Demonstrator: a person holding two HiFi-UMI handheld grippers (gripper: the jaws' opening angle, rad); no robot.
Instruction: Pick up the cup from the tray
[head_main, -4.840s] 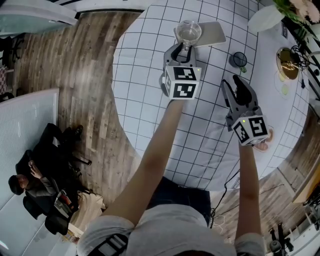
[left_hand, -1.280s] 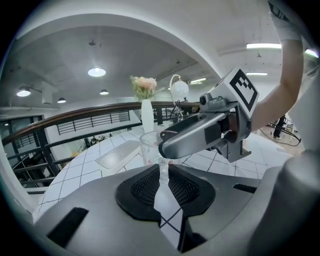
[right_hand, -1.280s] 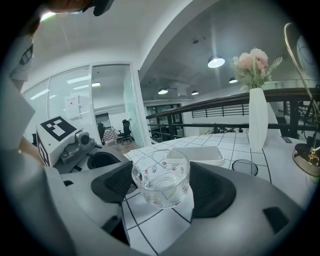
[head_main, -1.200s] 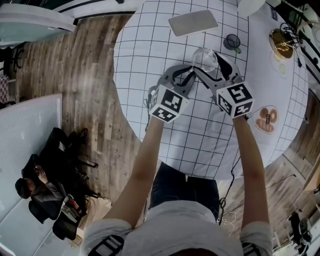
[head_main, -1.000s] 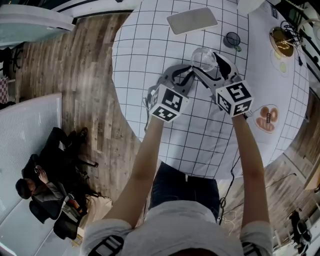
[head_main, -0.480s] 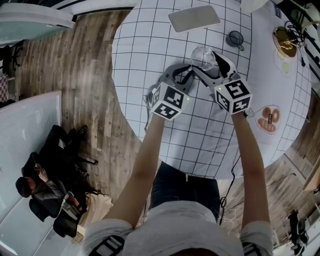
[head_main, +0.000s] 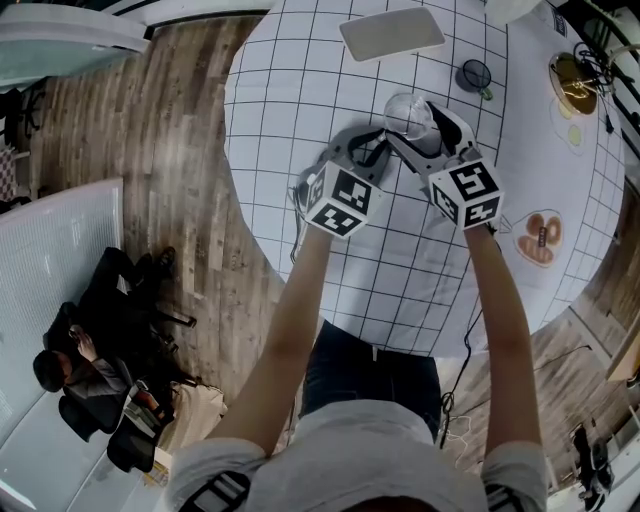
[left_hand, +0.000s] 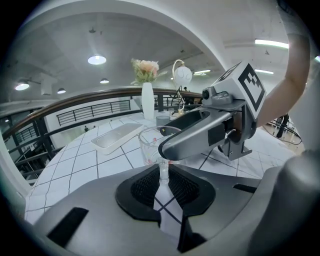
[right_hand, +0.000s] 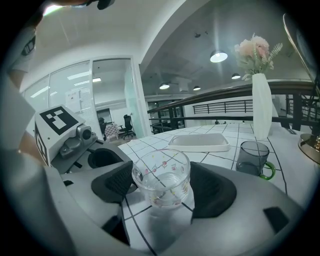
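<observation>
Markings: L marker cube (head_main: 340, 200) and R marker cube (head_main: 465, 193) carry b/w square codes. Glass cup (head_main: 407, 112) has a small red-flower print.

L tongs (left_hand: 162, 174): nearly closed, pinching cup's near wall at the rim.

R tongs (right_hand: 164, 192): spread wide round cup body, pads against both sides.

Cup is off the white tray (head_main: 392, 33) and well apart from it, over the grid-pattern surface (head_main: 290, 100). Can't tell if its base touches.

Grey mug w/ green handle (right_hand: 252, 157) stands near on R, apart. Open surface btwn cup and tray. Rounded surface edge lies L of L tongs.
</observation>
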